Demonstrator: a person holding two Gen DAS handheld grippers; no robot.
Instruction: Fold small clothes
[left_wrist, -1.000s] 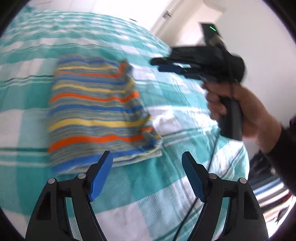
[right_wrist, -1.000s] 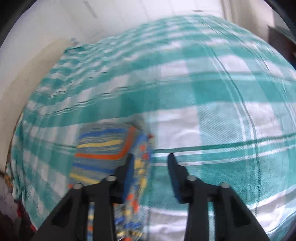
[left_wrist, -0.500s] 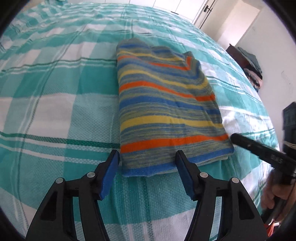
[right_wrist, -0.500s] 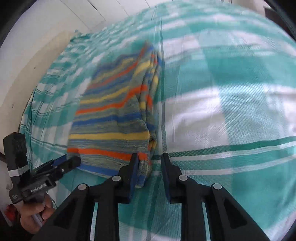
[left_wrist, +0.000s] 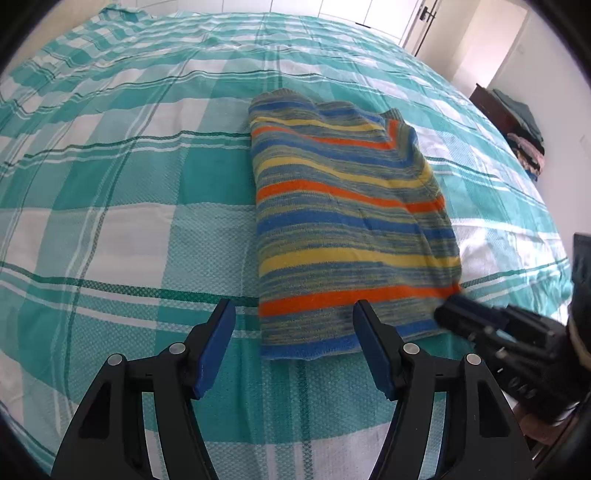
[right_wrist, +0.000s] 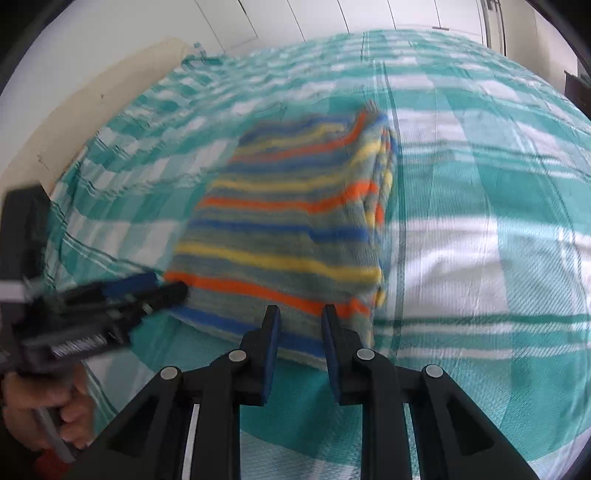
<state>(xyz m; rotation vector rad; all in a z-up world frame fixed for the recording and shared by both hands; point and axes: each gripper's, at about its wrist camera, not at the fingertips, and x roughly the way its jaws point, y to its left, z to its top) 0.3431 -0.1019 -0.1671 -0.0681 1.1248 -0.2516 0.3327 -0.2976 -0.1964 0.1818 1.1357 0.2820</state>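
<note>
A small knitted garment, striped across in blue, orange and yellow over a mottled grey-green ground, is being shown folded into a thick rectangle with several layers stacked along its right side. It is lying flat on a bed covered in a teal and white checked sheet, in the middle part of the bed and nearer its near edge than its far one. The left gripper is being held with its jaws wide apart, which have just been closing a little, and the garment's near left corner is being framed between the blue pads without being pressed. The right gripper is being held with its jaws narrow, having just been closing, over the garment's near right corner; nothing is being clamped
</note>
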